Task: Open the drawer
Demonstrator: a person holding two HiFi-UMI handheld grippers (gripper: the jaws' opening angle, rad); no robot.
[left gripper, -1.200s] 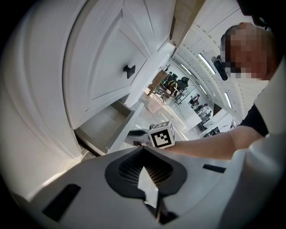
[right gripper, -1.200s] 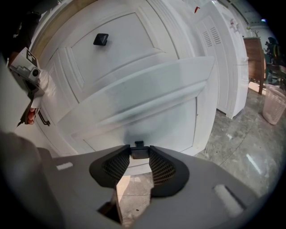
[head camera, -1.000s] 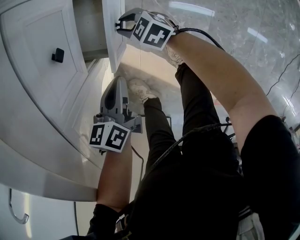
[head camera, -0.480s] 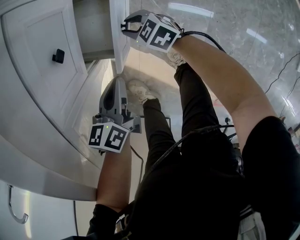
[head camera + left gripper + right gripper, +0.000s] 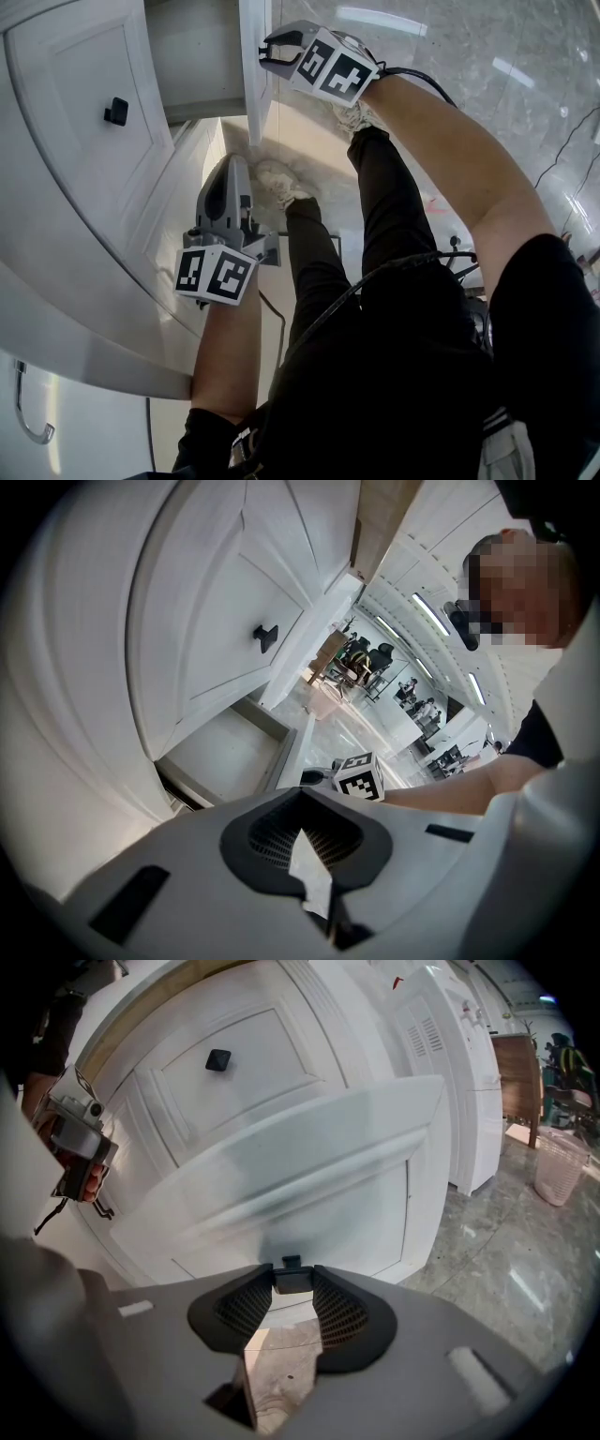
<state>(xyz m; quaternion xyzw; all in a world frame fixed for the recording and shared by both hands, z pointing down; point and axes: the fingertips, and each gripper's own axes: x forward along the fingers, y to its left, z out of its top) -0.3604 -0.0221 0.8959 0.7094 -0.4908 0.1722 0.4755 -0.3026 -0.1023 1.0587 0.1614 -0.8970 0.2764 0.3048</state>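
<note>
one drawer (image 5: 255, 84), the lower of two knobbed fronts on the white cabinet (image 5: 75, 216), stands partly pulled out, its inside showing. the right gripper (image 5: 269, 52) is clamped on its small black knob (image 5: 292, 1278), while the left gripper (image 5: 232, 169) hangs closed and empty beside the cabinet. by my reading the opening is under way but unfinished: more pulling, then release.

head view: was aimed steeply down over cabinet (image 5: 84, 197) | left gripper view: was pointed along cabinet | right gripper view: was held close to drawer (image 5: 309, 1176) | shared: black knob (image 5: 116, 111)
</note>
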